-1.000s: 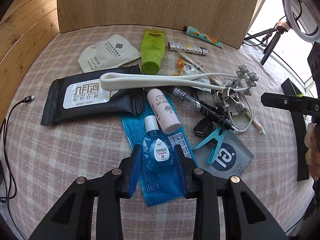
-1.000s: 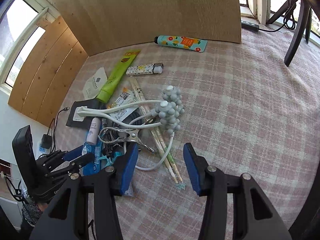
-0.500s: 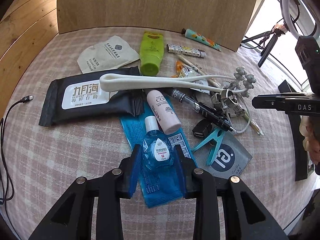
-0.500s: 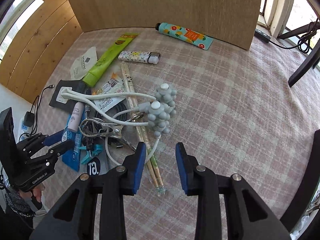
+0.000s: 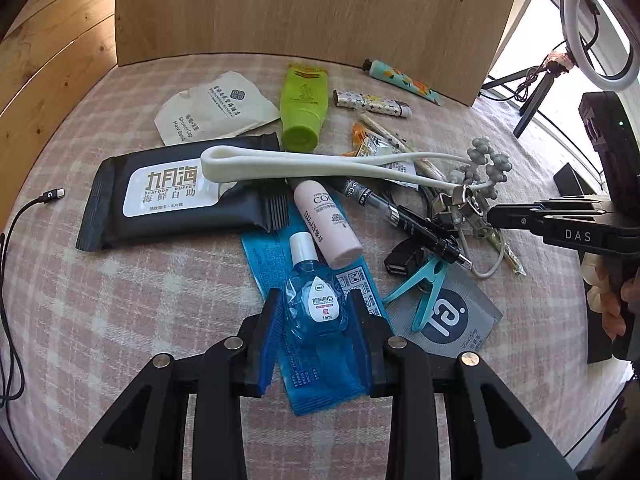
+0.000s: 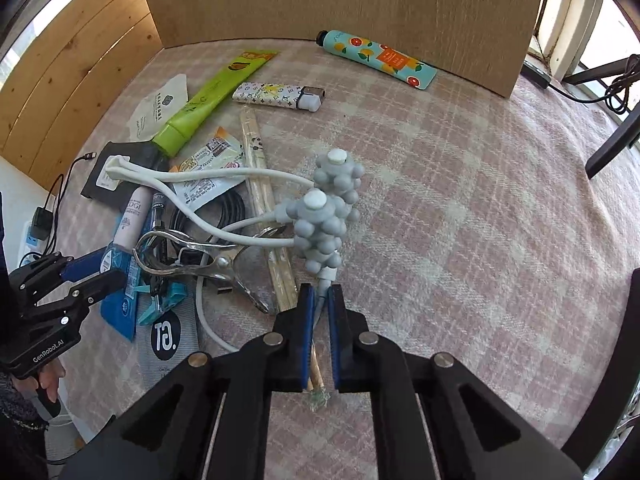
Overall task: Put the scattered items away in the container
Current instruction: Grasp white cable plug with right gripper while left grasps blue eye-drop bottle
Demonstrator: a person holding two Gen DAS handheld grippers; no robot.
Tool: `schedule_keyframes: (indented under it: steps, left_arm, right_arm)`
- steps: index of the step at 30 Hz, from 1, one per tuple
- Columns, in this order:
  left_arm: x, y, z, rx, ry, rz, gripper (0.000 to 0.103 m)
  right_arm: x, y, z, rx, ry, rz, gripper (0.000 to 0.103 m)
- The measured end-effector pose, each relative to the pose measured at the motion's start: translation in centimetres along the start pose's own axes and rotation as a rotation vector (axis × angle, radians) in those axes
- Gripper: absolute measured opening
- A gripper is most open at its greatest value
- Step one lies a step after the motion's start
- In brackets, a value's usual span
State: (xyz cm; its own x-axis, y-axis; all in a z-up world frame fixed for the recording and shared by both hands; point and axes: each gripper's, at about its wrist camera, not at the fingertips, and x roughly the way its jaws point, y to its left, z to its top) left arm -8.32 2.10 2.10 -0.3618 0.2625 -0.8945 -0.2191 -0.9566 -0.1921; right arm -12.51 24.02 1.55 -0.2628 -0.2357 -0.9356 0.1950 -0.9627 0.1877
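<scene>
My left gripper (image 5: pixel 316 322) points down, shut on a small blue eye-drop bottle (image 5: pixel 316 300) that lies on a blue sachet (image 5: pixel 320 376). My right gripper (image 6: pixel 320 306) is closing its jaws on the end of a white cable (image 6: pixel 208 320), just below the grey knobbly heads of a white massager (image 6: pixel 326 216). That cable end sits between the pads, which touch it. Wooden chopsticks (image 6: pixel 264 208) run under the right jaws. The left gripper (image 6: pixel 80 276) shows at the left of the right wrist view, and the right gripper (image 5: pixel 496 216) at the right of the left wrist view.
Scattered on the checked cloth (image 6: pixel 480 220): black wipes pack (image 5: pixel 180 196), green tube (image 5: pixel 304 108), pink bottle (image 5: pixel 326 224), pen (image 5: pixel 404 220), teal clip (image 5: pixel 424 288), metal clip (image 6: pixel 188 256), lighter (image 6: pixel 280 96), fruit-print tube (image 6: pixel 380 56). A brown board (image 5: pixel 312 8) stands behind.
My right gripper has rolled, sunk a little toward the cloth and narrowed its jaws from wide apart to a slit around the cable end. The left gripper keeps still on the bottle.
</scene>
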Motion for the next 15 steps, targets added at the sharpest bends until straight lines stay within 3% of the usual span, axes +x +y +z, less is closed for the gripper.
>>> schedule_keyframes:
  steps: [8, 15]
  left_arm:
    - [-0.1, 0.3, 0.0, -0.013, -0.001, -0.015, 0.030]
    - [-0.7, -0.1, -0.5, -0.027, -0.011, -0.049, 0.030]
  right_arm:
    - [-5.6, -3.3, -2.9, 0.093, -0.065, 0.047, 0.003]
    - [-11.8, -5.6, -5.1, 0.116, -0.162, -0.004, 0.000]
